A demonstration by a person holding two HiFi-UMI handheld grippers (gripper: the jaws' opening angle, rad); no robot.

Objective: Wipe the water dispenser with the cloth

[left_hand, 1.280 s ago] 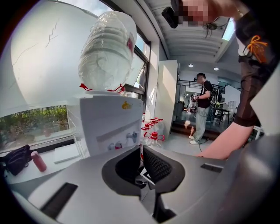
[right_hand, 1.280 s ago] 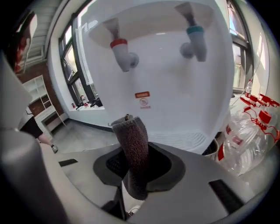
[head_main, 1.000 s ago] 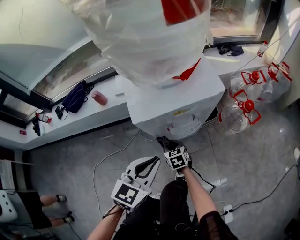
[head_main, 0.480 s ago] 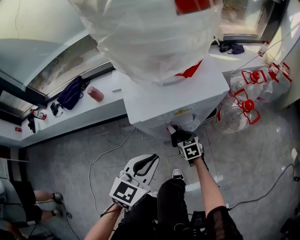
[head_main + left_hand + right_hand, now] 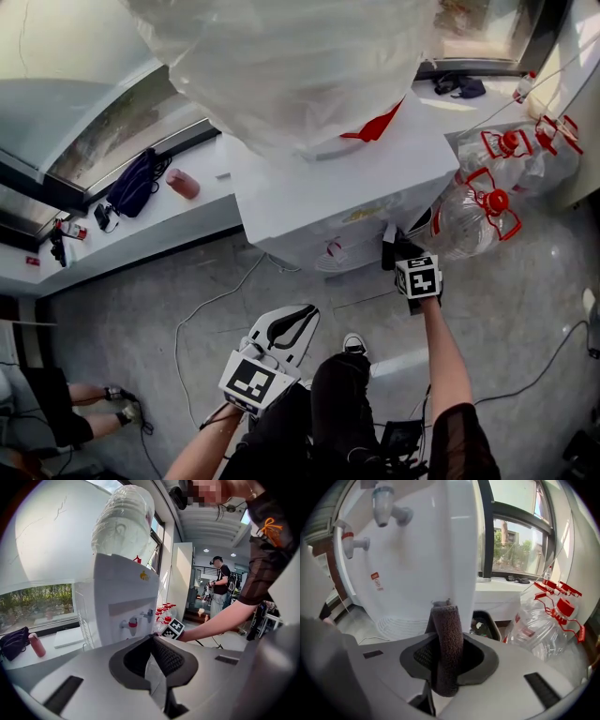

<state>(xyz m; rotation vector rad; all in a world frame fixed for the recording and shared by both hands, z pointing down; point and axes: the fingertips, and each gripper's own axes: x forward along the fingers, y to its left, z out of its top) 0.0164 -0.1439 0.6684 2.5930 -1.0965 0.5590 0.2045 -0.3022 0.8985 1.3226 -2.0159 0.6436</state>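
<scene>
The white water dispenser point(image 5: 337, 192) carries a big plastic-wrapped bottle point(image 5: 281, 66). My right gripper point(image 5: 401, 257) is at the dispenser's front right corner, below the taps, shut on a dark brown cloth point(image 5: 397, 246). In the right gripper view the rolled cloth point(image 5: 446, 625) sticks up out of the right gripper point(image 5: 443, 645), close to the white front panel point(image 5: 426, 559), with the taps point(image 5: 383, 501) above left. My left gripper point(image 5: 296, 319) hangs low by the person's legs, away from the dispenser. In its own view the left gripper point(image 5: 153, 641) is shut and holds nothing.
Several empty jugs with red caps point(image 5: 487, 202) stand right of the dispenser. A black bin point(image 5: 485, 626) sits by its side. The window ledge holds a pink bottle point(image 5: 183, 184) and a dark bag point(image 5: 131, 183). Cables point(image 5: 202, 309) cross the floor. Another person point(image 5: 219, 590) stands far off.
My right gripper has carried the cloth rightward and up along the dispenser's front, from the lower middle to the right corner. The left gripper has stayed put.
</scene>
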